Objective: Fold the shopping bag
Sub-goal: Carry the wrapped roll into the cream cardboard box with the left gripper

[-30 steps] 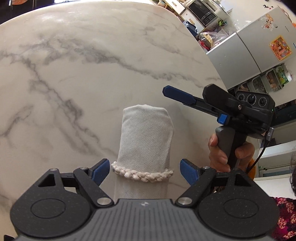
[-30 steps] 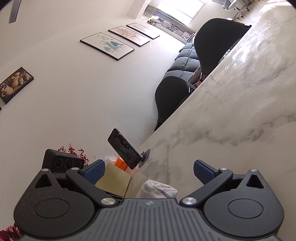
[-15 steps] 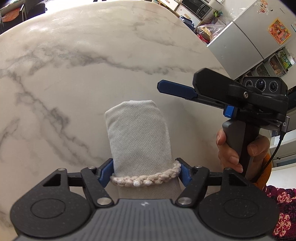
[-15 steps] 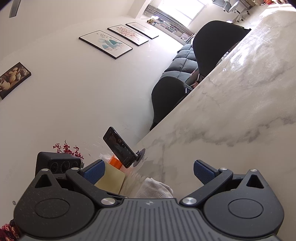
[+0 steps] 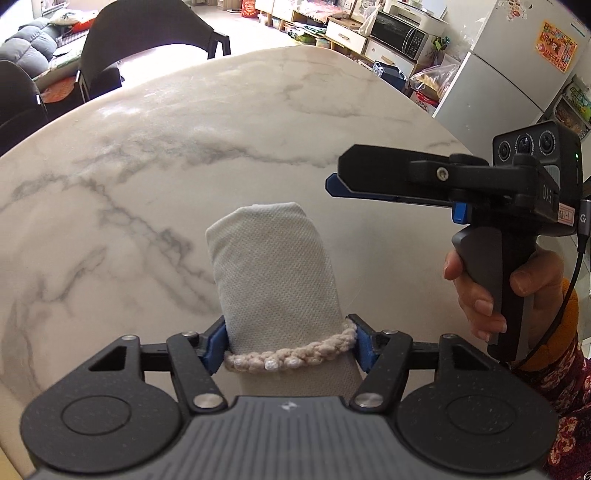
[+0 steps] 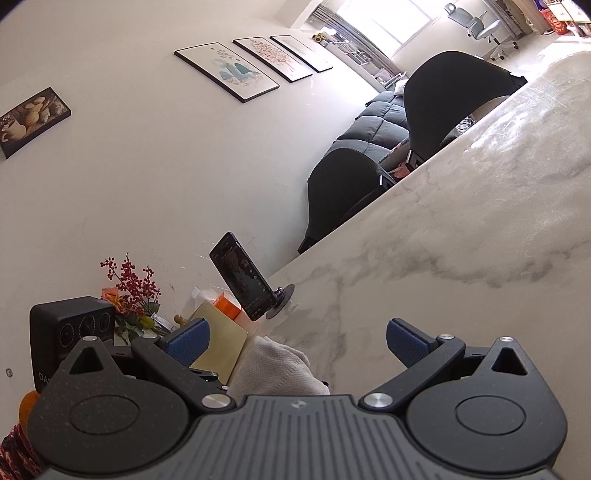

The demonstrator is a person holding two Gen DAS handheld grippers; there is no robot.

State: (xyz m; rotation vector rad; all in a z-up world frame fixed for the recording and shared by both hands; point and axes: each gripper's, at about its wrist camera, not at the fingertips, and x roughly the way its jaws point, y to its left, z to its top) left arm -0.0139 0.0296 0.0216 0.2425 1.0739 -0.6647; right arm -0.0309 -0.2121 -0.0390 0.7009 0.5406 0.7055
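1. Shopping bag (image 5: 273, 273): already rolled into a narrow off-white bundle, tied round with a braided cord (image 5: 291, 352), lying on the marble tabletop (image 5: 147, 166).
2. Sat directly between the blue pads of the left claw (image 5: 290, 341); long axis ran straight ahead along the claw's pointing line, far folded end away from the camera.
3. Left claw: pinched across the bundle's short width at the cord, both pads against the fabric sides. Last stretch of travel looked finished, no gap seen.
4. Right claw (image 5: 332, 182): hovered off to the right of the bundle and past its far end, clear of it, gripped by a hand (image 5: 476, 295) on the handle. Spread wide in its own view (image 6: 297, 341), nothing between the pads; only a corner of the bag (image 6: 275, 369) showed below, at the bottom edge.
5. Nearer hand: left, by far. Judged that any lift or placement turns on that grip across the short axis; the free far end could droop.
6. Legible text: "DAS" on the right unit's housing (image 5: 546, 192); small label beside it too fine to read. Fridge stickers (image 5: 556, 35) unreadable.
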